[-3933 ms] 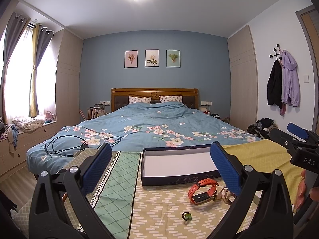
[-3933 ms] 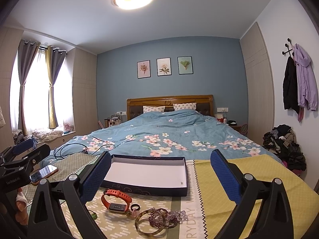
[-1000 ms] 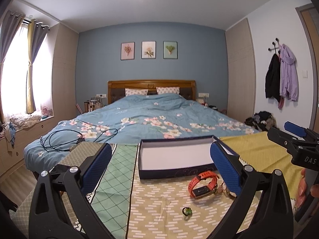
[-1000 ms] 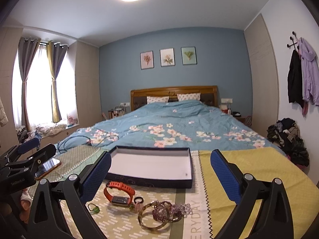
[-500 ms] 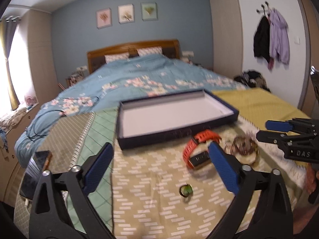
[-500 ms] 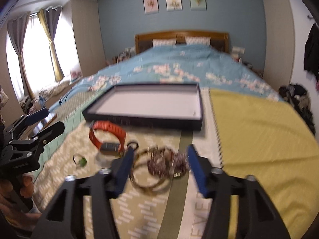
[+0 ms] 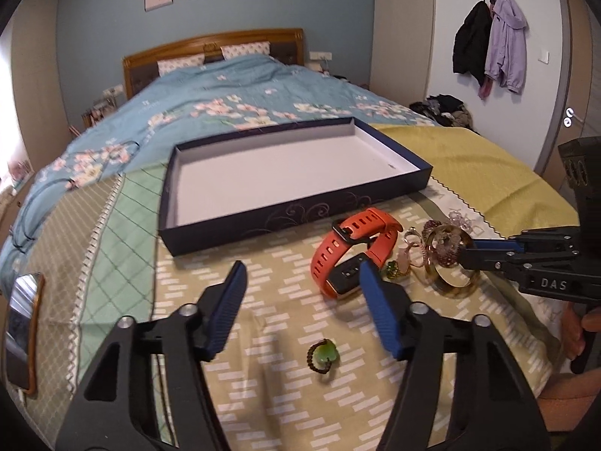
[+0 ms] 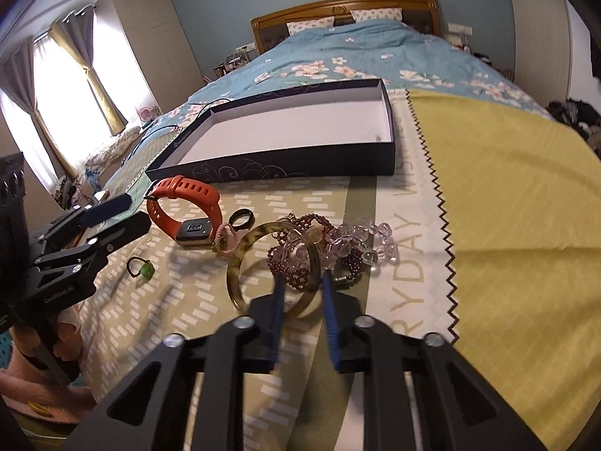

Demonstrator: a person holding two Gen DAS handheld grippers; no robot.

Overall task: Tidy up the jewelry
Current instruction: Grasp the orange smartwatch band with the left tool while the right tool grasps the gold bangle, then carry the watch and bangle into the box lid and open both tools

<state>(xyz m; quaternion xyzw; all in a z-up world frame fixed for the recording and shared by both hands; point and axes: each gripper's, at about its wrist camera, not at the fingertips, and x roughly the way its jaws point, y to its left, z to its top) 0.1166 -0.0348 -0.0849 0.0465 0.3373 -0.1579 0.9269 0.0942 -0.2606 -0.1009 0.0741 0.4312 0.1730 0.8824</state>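
Jewelry lies on a patterned cloth in front of a shallow navy box (image 7: 263, 221) (image 8: 285, 167) with a white floor. An orange watch (image 7: 353, 248) (image 8: 180, 203), a green-stone ring (image 7: 323, 353) (image 8: 141, 268), a tortoiseshell bangle (image 7: 450, 285) (image 8: 234, 274) and bead bracelets (image 8: 349, 246) are there. My left gripper (image 7: 300, 265) (image 8: 124, 214) hovers over the cloth, its jaws closing on nothing, with the watch against its right finger. My right gripper (image 8: 302, 276) (image 7: 469, 251) straddles the bangle's rim, its jaws closing; a gap still shows at each pad.
A small black ring (image 8: 242, 220) and a pink cord bracelet (image 8: 225, 240) lie between watch and bangle. A phone (image 7: 22, 319) rests at the left edge of the cloth. Yellow fabric (image 8: 507, 206) spreads to the right, and the blue floral quilt (image 7: 225, 86) lies beyond.
Both grippers have tipped downward and sunk toward the jewelry. Their jaws have narrowed, the right much more, and it now has the bangle's rim between its fingers.
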